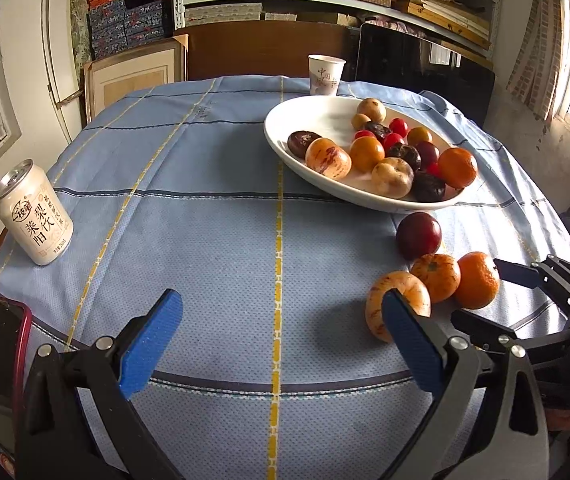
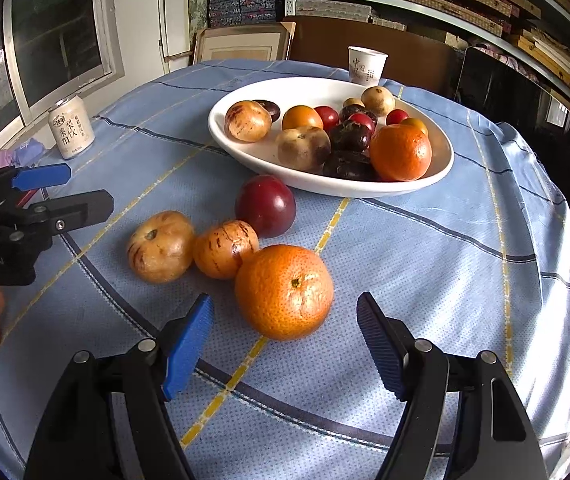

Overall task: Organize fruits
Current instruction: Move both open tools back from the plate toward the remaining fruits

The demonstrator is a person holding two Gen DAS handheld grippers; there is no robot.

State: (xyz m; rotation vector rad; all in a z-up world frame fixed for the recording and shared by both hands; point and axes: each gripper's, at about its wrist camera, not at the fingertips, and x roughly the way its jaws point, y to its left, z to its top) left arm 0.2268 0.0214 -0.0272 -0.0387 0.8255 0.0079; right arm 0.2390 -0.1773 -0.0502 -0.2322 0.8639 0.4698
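While the right hand-held gripper (image 2: 285, 340) stands released, a round orange mandarin (image 2: 284, 291) lies at 12 o'clock; the left hand-held gripper (image 1: 283, 332) is likewise released.

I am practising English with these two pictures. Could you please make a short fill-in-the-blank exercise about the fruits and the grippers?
1. The number of fruits lying on the tablecloth outside the white bowl is ____.
2. Just ahead of the open right gripper lies an ____.
3. The paper cup stands ____ the bowl.
4. The left gripper holds ____.

Missing words: four; orange; behind; nothing
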